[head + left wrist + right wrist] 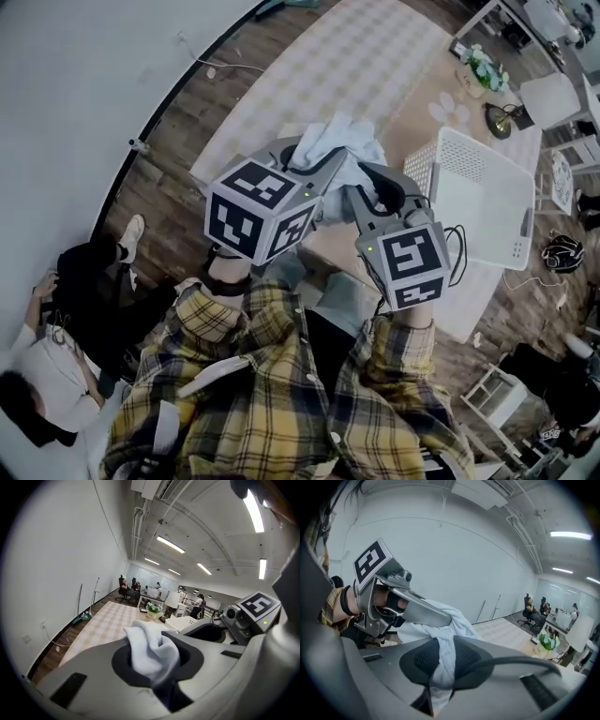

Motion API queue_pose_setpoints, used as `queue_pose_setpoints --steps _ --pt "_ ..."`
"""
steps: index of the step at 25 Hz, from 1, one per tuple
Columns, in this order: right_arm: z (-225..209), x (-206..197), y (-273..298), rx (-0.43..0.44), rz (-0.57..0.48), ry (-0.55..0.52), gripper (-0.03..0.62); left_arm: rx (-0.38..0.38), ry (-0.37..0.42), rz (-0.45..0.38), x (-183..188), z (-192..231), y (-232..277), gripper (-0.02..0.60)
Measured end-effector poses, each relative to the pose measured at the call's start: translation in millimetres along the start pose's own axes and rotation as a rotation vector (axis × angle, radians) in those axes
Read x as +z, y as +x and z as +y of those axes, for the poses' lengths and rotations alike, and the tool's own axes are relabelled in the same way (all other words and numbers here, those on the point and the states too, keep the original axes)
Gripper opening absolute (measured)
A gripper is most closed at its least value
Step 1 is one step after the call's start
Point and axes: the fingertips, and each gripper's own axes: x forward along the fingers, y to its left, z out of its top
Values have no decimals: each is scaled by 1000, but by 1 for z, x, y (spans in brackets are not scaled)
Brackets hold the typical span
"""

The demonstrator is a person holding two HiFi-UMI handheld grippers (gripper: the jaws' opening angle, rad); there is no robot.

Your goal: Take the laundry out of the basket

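On our left, the left gripper (326, 161) has its fingers (93, 667) clenched on a bunched fold of a pale garment (342, 141), with cloth swelling up out of the gap between them. The garment hangs in the air between our two tools, above the bench (427, 89) and clear of the basket. To its right, the right gripper (367, 190) has its fingers (487, 667) pinched on another fold of the same piece, and a strip of fabric runs down through them.

We judge the cloth light, limp and not at all fragile. It will sag and trail wherever it is unsupported, and a thin fold could slip from a narrow pinch. Thick gathered bunches like these two, set well apart, look the safest holds.

Further right, the white laundry basket (478, 187) stands on the bench, and we cannot see whether anything remains inside.
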Motion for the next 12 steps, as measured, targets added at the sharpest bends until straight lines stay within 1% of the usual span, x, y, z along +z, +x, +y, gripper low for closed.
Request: queue_pose_setpoints --steps 3,6,10,12 --pt "-3 -19 17 -10 27 32 92 -20 -1 31 -18 11 15 72" --pt "-9 -42 29 -17 48 66 94 -24 -17 54 -36 16 30 74" --pt "-14 -84 42 3 88 140 98 -10 -62 96 -70 16 54 77" --pt "-15 -105 55 2 103 190 101 -10 -79 110 -90 23 63 83"
